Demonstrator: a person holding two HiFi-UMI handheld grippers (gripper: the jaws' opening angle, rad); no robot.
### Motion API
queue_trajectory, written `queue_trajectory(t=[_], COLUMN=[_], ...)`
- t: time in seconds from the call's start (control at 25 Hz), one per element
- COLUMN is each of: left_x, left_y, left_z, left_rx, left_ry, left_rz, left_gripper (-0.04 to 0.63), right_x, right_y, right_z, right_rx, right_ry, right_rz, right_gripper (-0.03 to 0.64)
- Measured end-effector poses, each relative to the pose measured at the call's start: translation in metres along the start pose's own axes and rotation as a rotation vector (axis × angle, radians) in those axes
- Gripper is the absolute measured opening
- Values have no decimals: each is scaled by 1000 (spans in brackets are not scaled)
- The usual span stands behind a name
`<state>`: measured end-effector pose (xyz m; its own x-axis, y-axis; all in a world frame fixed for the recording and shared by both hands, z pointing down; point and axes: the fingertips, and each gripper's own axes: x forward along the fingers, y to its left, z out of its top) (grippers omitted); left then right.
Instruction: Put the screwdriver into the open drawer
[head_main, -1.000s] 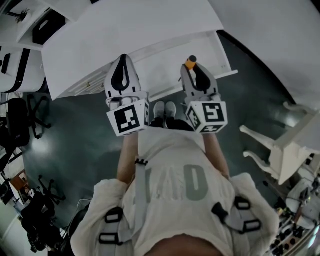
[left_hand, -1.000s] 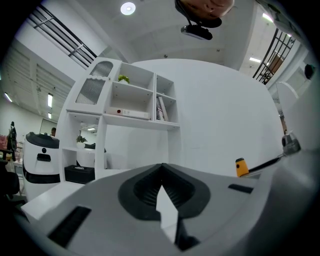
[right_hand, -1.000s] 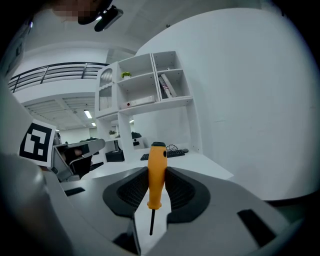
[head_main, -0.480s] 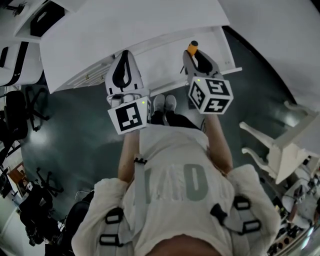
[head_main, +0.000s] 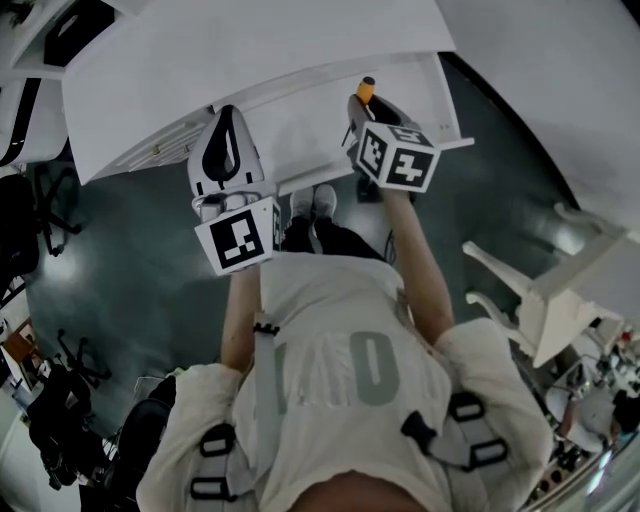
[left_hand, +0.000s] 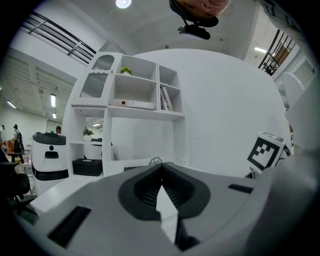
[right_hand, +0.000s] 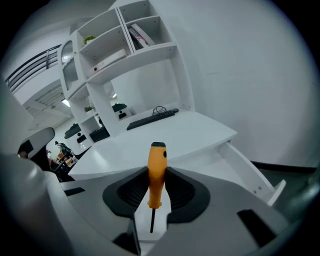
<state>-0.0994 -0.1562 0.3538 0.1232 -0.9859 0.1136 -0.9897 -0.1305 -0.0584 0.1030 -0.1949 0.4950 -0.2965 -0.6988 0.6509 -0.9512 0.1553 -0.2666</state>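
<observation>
One-handed carry: holding screwdriver (right_hand: 156, 170) in right gripper (right_hand: 155, 189), pads pressed on both sides of orange handle, butt end forward, thin shaft trailing back toward camera. Judged light, stiff, not fragile. Smooth plastic handle, so likely to swivel in a two-pad pinch. Best gripped mid-handle as now, never on slim shaft. Carrying nothing in left gripper (left_hand: 161, 172), jaws together, off to the side. Looking past handle tip into drawer (right_hand: 247, 175), pulled out under desk (right_hand: 165, 132). Not yet inside; held above its front part. Expect rolling on release, so should lower close to drawer floor first.
</observation>
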Motion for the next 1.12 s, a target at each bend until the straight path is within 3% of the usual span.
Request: queue_trajectory(t=[0.28, 0.76, 1.12], left_x=[8, 28, 37], left_y=[-2, -9, -7], left_z=[-13, -34, -51], left_rx=[-16, -30, -36], left_ry=[36, 80, 123], left_rz=[3, 22, 32], left_gripper=[5, 5, 5], right_x=[45, 109, 130], right_y=[-21, -39, -45], right_z=[-26, -72, -99], right_rx=[13, 52, 64], right_ry=[153, 364, 445], right_rz=[-51, -52, -85], right_gripper=[103, 103, 103])
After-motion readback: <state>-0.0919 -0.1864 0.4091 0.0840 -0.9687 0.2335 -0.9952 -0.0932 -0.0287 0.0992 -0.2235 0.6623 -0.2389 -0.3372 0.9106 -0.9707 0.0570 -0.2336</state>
